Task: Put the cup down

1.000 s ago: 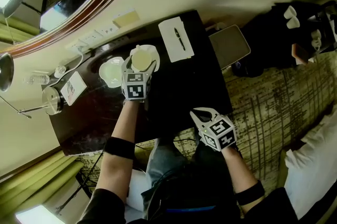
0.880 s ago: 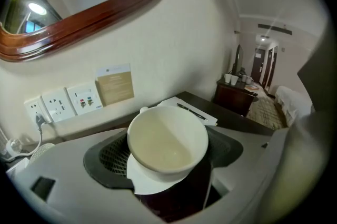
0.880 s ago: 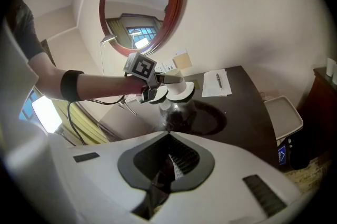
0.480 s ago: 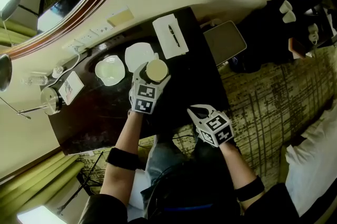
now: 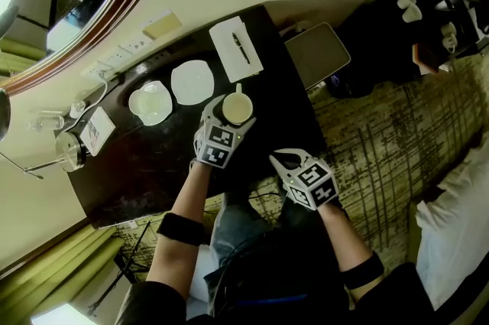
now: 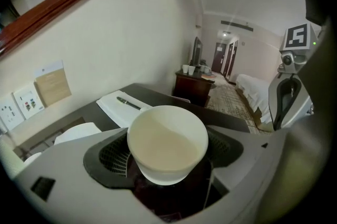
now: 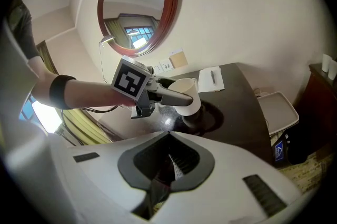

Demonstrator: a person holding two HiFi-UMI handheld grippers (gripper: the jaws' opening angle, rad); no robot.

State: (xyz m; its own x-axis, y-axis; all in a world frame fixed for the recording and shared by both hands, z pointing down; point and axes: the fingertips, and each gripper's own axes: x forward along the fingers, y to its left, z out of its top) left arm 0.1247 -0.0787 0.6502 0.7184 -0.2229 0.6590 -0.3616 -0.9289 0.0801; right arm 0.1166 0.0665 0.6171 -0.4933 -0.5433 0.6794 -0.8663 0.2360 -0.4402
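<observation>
Jaws on my left claw [image 5: 229, 114] are standing wide in the head view, clamping the cup [image 5: 238, 109] between them. Along that claw, I'm pinching only its lower wall; releasing above the desk [image 6: 158, 95] would be dropping it. Right claw [image 7: 168, 138] is idling shut, empty, behind the cup.

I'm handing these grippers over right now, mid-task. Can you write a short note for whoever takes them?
Left gripper: shut on the white ceramic cup.
Right gripper: shut, empty, by the dark desk's front edge.
Cup: over the desk, beside the white saucer; whether it touches the desktop is unclear.
Done: cup gripped, clear of the saucer.
Left: set it down, open the jaws, withdraw.
</observation>
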